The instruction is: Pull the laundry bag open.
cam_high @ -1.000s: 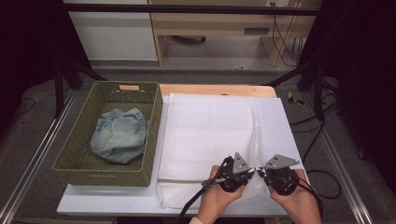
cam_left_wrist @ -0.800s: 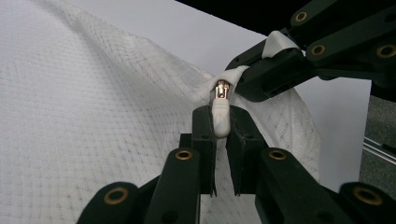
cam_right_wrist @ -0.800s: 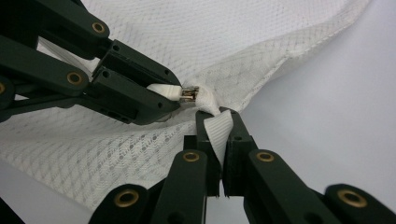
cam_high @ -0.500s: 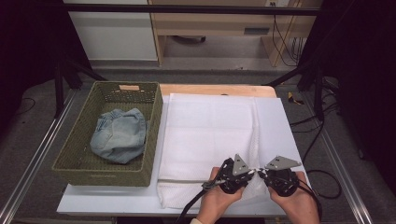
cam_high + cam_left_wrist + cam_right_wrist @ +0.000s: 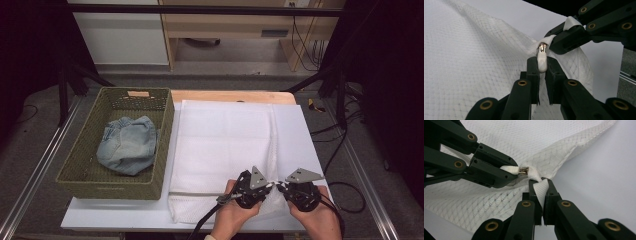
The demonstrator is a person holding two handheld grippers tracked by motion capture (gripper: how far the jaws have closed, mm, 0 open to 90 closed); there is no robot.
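Observation:
A white mesh laundry bag [image 5: 225, 145] lies flat on the white table [image 5: 300, 130]. Near the front edge my two grippers meet tip to tip over the bag's right corner. In the left gripper view my left gripper [image 5: 542, 65] is shut on the bag's white zipper pull [image 5: 542, 60], whose metal slider [image 5: 542, 46] shows just past the jaws. In the right gripper view my right gripper [image 5: 540, 187] is shut on a white fabric tab [image 5: 540, 190] at the zipper's end. The mesh is lifted slightly around both grips. From above, the left gripper [image 5: 266, 185] and right gripper [image 5: 282, 186] sit side by side.
An olive woven basket [image 5: 80, 165] stands at the table's left with a crumpled blue denim garment [image 5: 127, 145] inside. A wooden board [image 5: 235, 96] edges the table's far side. Black stand legs and cables [image 5: 335, 145] lie on the floor to the right.

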